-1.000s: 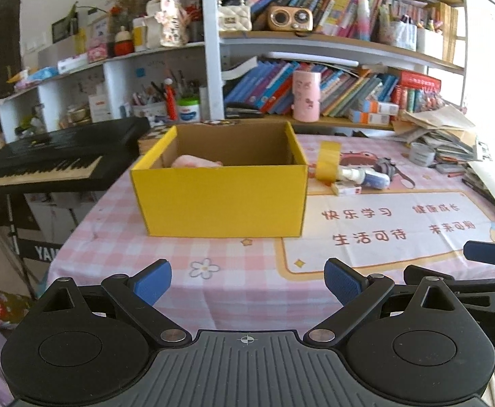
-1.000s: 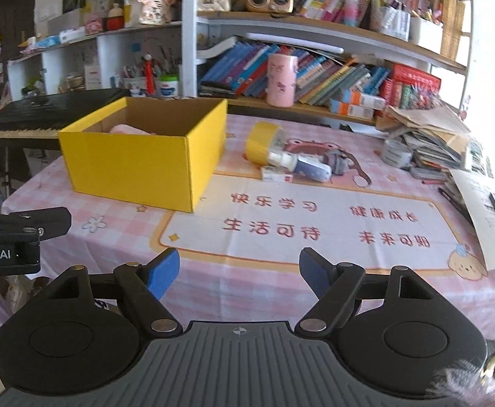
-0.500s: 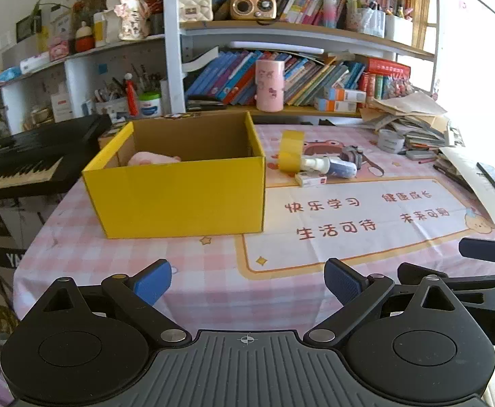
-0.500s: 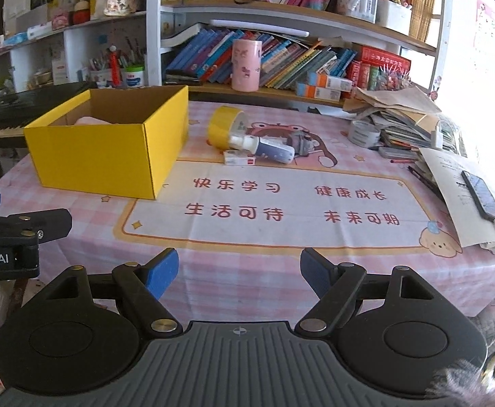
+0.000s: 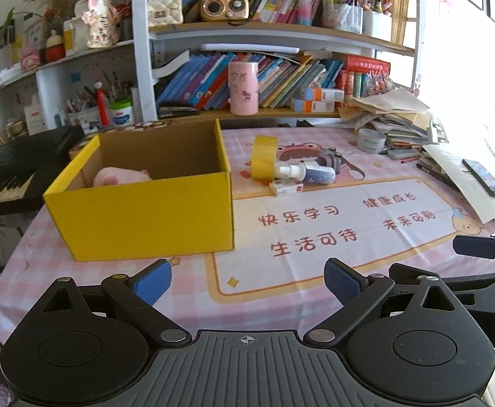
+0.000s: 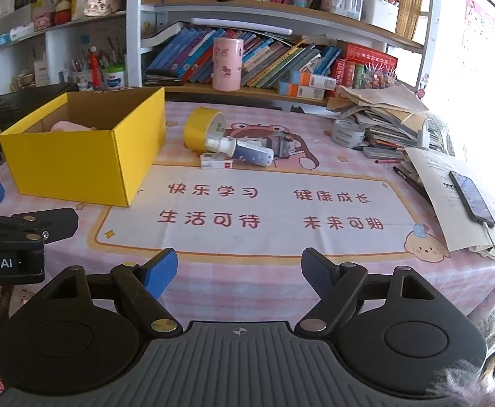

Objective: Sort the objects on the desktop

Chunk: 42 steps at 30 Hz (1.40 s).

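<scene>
A yellow cardboard box (image 5: 145,210) stands open on the pink checked tablecloth, with a pink plush toy (image 5: 118,176) inside; the box also shows in the right wrist view (image 6: 78,166). Right of it lie a yellow tape roll (image 6: 201,129), a spray bottle (image 6: 244,149), a small white carton (image 6: 217,162) and a grey gadget (image 6: 279,142). My left gripper (image 5: 247,278) is open and empty over the table's near edge. My right gripper (image 6: 239,271) is open and empty, beside the left one.
A white mat with red characters (image 6: 264,210) covers the table's middle. Papers, a grey tape roll (image 6: 347,132) and a phone (image 6: 471,196) lie at the right. Bookshelves (image 5: 281,78) stand behind. A black keyboard (image 5: 6,176) stands at the left.
Both grippers have swung to the right, so the box sits further left in view and the right side of the table shows. Both stay open.
</scene>
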Motion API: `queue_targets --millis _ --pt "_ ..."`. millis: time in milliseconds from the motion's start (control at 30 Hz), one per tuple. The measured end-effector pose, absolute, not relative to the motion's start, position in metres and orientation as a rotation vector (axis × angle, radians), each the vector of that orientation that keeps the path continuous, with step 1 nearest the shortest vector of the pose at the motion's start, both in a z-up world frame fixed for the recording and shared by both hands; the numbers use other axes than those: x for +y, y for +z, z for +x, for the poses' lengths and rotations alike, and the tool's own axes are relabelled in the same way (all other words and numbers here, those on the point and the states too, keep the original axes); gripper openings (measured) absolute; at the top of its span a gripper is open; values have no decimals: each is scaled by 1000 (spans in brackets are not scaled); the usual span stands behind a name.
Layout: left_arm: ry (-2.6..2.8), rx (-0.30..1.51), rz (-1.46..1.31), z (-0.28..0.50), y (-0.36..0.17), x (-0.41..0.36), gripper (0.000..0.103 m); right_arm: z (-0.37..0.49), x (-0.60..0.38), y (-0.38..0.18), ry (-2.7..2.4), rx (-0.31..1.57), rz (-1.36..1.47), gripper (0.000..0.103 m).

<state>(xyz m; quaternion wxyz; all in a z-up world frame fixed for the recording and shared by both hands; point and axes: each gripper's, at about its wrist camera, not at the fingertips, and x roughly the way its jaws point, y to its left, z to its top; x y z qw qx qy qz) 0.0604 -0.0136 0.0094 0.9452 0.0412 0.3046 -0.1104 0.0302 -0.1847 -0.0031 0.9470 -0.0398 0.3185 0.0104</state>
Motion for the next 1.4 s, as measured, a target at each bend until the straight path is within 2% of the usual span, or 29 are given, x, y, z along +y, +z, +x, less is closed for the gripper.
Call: queue_targets --millis 867,1400 --pt "-250 644 107 122 2 -77 99 95 -239 -12 10 695 -67 79" --pt "-146 673 121 174 -1 -117 99 172 -280 -19 95 739 -16 79"
